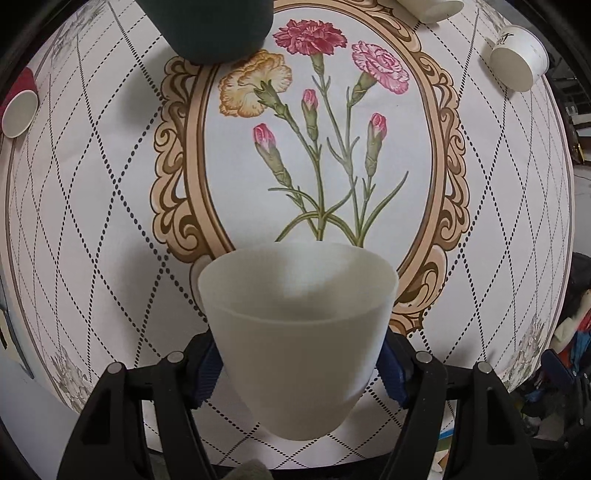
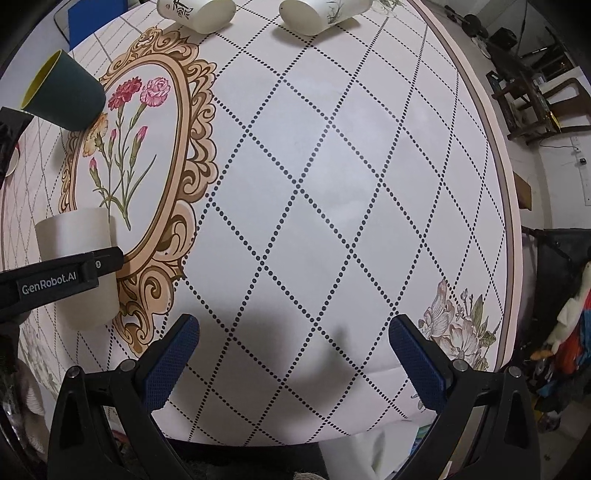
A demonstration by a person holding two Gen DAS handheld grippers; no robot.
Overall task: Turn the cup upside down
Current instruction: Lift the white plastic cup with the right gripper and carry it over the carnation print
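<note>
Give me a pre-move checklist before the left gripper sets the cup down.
1. Left gripper shut on frosted cup: ok.
2. Cup inverted: cannot tell; the right wrist view suggests wide end up.
3. Cup clear of tablecloth: cannot tell.
4. Right gripper open, holding nothing, away from the cup: ok.
5. Dark green cup and white paper cups far from the held cup: ok.

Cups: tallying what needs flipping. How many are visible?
5: frosted cup in left claw; green cup, red cup left; white cup, second white cup far right. Others possibly hidden.
</note>
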